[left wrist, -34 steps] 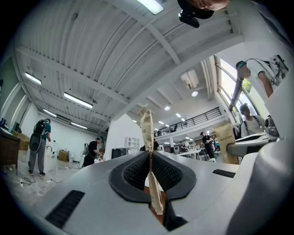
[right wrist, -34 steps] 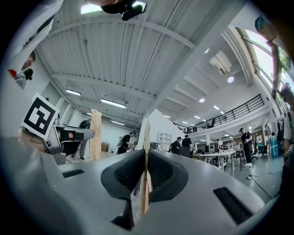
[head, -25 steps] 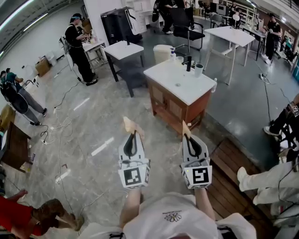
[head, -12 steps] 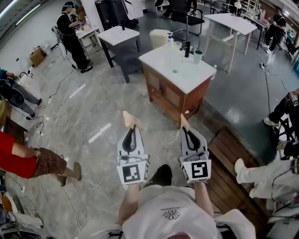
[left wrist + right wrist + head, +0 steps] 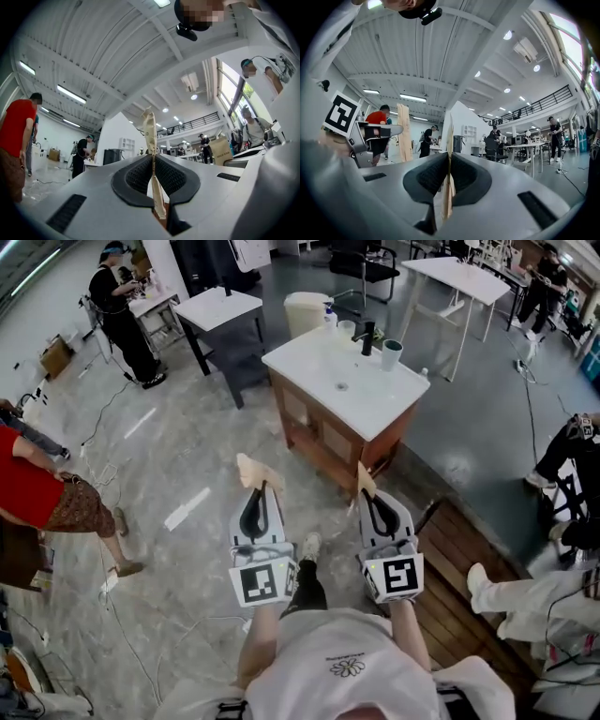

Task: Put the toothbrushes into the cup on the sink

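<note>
Over grey floor (image 5: 178, 451): left claw (image 5: 255, 473) pressed together, nothing between; right claw (image 5: 366, 482) same, closed and empty. Both well apart from sink bench (image 5: 314, 367) ahead, white top on brown cabinet. On it cup (image 5: 391, 354), pale, upright, just beside black tap (image 5: 367, 337). No toothbrushes can be made out, too small.

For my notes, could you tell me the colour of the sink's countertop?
The countertop is white; best in the head view.
</note>
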The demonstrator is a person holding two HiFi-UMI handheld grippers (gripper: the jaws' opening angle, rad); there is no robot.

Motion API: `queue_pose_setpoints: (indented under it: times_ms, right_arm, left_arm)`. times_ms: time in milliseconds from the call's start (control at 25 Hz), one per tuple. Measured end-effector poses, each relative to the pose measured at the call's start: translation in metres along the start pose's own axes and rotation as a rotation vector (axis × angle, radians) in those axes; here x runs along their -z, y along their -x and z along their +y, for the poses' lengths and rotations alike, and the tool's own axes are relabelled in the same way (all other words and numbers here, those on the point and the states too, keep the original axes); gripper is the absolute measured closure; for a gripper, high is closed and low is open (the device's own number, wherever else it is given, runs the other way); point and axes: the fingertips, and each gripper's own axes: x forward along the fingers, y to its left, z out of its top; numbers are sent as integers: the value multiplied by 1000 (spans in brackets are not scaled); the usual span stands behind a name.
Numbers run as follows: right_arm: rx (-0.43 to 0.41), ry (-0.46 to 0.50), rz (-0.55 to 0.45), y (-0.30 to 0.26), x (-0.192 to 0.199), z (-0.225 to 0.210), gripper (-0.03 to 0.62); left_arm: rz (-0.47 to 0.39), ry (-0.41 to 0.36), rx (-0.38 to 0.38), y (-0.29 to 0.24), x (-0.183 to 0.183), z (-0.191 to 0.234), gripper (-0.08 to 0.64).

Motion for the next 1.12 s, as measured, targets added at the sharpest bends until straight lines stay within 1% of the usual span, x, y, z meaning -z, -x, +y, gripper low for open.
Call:
queue_pose_setpoints:
  times_ms: [80,200,320,440,680,840,960,1120]
  right_arm:
    - [11,-3,1,-25,5,-12,571]
    - [38,8,3,-68,17,-30,571]
    - [59,-7,43,-120,31,-43,572]
    - [117,-23,79,-159,29,-71,572]
    - [201,17,36,-243,21,-120,572]
    - [251,-12,41,-270,30,-145,572]
    - [284,-15,60,-288,38,-165,572]
    - [294,-13,66,-312,45,-191,572]
  left_arm:
    - [-8,16,12,-30,6,4,531]
    - [-12,25,49,-77,18,11,531]
    - [-9,27,65,-125,29,29,531]
    - [-20,55,91,-176,32,35,531]
    - [-90,47,162,-278,30,53,531]
    - [-101,55,210,-322,40,57,531]
    - [-99,54,223,-349,49,58,531]
    - [-84,70,228,-380,62,52,531]
